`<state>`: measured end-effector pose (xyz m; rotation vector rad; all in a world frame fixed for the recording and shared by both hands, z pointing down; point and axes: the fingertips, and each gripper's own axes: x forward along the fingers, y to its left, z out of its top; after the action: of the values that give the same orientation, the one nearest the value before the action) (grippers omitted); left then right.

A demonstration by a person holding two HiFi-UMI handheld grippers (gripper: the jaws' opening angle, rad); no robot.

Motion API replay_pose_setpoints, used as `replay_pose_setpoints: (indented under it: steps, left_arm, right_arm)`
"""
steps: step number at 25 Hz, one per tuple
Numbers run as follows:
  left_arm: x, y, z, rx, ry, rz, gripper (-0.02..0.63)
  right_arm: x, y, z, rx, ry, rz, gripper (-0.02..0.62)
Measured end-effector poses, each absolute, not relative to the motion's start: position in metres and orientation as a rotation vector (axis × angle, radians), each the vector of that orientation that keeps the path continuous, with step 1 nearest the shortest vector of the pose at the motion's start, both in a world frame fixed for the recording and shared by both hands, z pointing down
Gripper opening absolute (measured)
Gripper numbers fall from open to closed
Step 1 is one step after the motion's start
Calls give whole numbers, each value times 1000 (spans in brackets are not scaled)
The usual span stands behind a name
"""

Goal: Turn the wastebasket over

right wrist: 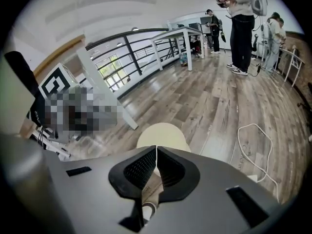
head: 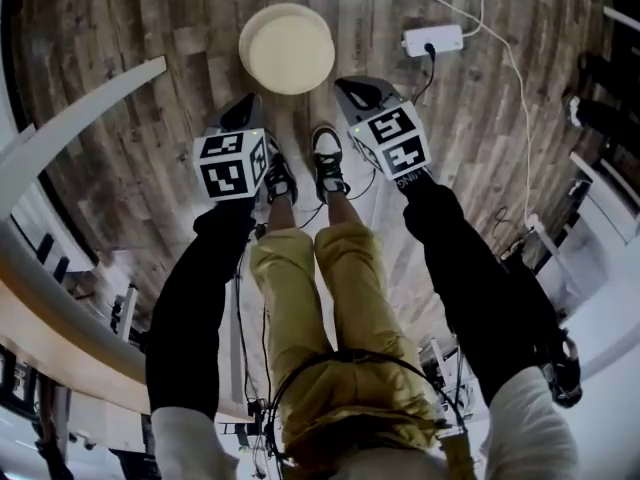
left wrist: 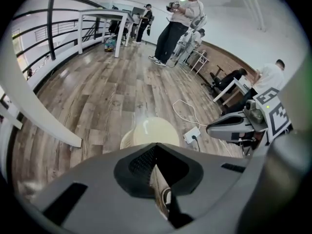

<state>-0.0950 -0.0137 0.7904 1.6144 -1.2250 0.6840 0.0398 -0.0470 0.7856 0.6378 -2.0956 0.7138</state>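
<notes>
Head view, left hand-held gripper [head: 248, 103] and right hand-held gripper [head: 353, 87] closed, empty, wastebasket [head: 287, 48], power strip [head: 432, 40] beyond

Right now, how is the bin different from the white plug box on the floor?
The bin is round and cream; the plug box is a white oblong. The bin looks much bigger than the plug box. The plug box has a black plug stuck in it; the bin has nothing joined to it. Both sit on the wooden floor, close together.
</notes>
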Motion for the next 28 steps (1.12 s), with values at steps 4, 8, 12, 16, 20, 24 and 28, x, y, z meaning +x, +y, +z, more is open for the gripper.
replay_pose_setpoints:
  steps: [4, 8, 12, 16, 20, 24, 28]
  left_arm:
    - [-99, -22, 842, 1527, -1239, 675, 0]
    - [-114, -34, 879, 1498, -1273, 724, 2]
    - [-114, -42, 894, 1537, -1264, 751, 35]
    - [-106, -39, 913, 1506, -1209, 731, 140]
    - [-103, -38, 926, 1477, -1163, 644, 137]
    - [-108, -36, 925, 1521, -1127, 498, 127]
    - [-125, -26, 922, 1550, -1109, 415, 127]
  right_arm:
    - [44, -64, 832, 661, -2065, 724, 25]
    - [49, -83, 873, 698, -2020, 785, 35]
    - [51, -94, 907, 693, -1984, 891, 208]
    - [49, -94, 929, 652, -1968, 960, 241]
    - [40, -87, 936, 607, -1983, 951, 240]
    - [34, -84, 929, 624, -2000, 909, 240]
    - [16, -77, 915, 625, -2039, 868, 240]
